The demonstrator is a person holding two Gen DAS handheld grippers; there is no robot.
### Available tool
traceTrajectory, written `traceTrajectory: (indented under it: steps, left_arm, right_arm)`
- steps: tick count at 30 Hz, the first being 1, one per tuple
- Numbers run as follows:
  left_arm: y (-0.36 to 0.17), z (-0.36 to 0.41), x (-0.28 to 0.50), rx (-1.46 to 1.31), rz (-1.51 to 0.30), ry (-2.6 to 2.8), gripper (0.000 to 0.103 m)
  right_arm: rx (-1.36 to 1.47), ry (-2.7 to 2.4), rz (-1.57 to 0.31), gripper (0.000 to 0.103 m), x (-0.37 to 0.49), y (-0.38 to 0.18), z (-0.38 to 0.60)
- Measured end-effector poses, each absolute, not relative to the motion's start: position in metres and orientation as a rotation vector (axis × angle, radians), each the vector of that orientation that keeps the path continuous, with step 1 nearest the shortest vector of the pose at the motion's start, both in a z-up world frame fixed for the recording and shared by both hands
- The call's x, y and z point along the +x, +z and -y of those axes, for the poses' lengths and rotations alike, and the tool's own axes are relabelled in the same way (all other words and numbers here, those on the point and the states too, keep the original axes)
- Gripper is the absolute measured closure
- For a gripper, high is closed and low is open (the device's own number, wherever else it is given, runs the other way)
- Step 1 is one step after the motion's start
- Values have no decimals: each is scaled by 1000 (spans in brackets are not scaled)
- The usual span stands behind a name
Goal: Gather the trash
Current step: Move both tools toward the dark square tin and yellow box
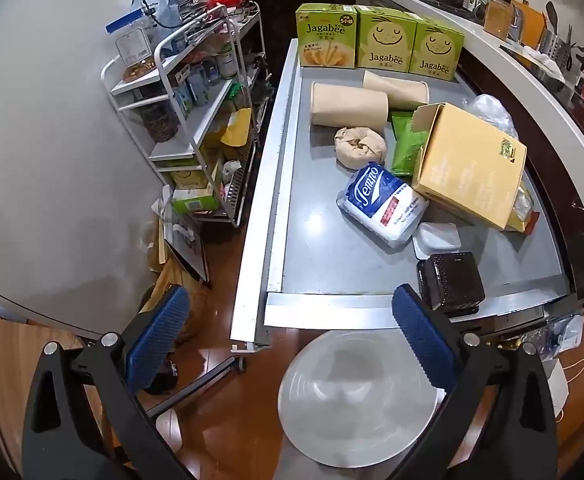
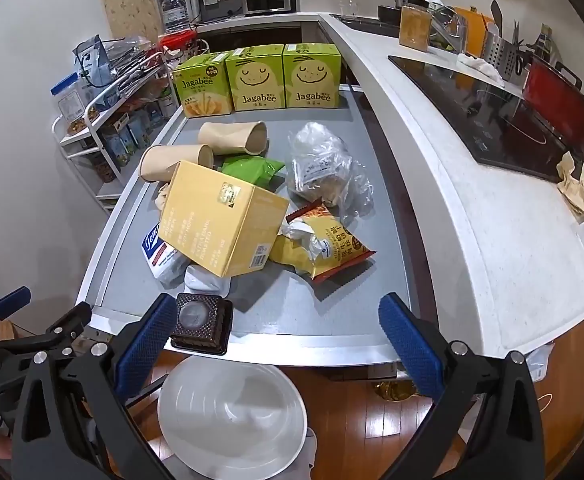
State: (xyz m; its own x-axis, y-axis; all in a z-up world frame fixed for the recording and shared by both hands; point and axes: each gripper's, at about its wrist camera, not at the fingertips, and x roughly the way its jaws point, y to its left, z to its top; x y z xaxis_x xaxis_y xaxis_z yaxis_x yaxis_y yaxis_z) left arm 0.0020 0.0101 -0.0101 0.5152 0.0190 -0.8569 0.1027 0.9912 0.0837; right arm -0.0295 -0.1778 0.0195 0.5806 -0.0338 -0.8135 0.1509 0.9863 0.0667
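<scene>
Trash lies on a grey steel table [image 1: 319, 248] [image 2: 292, 312]: a yellow carton [image 1: 471, 164] [image 2: 220, 220], two paper cups [image 1: 347, 104] [image 2: 232, 138], a Tempo tissue pack [image 1: 383, 204], a green wrapper [image 1: 405, 144] [image 2: 252, 168], a crumpled brown paper [image 1: 359, 146], a clear plastic bag [image 2: 323, 168], a yellow snack bag [image 2: 323, 244] and a black plastic container [image 1: 449, 280] [image 2: 202, 320] at the near edge. A white bin [image 1: 355, 396] [image 2: 232, 416] stands on the floor below. My left gripper [image 1: 288, 336] and right gripper [image 2: 276, 344] are open and empty, above the bin.
Three Jagabee boxes [image 1: 375, 40] [image 2: 256, 80] stand at the table's far end. A white wire rack [image 1: 196, 100] full of goods stands left. A white counter [image 2: 491, 208] with a hob [image 2: 491, 112] and a red pot [image 2: 559, 96] runs along the right.
</scene>
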Motion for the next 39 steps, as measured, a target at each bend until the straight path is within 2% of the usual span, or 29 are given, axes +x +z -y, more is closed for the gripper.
traceTrajectory:
  steps: [39]
  left_arm:
    - [-12,-10,7,126,-1053,-37,1]
  right_arm:
    - [129,-86,-918,4,-22,33,189]
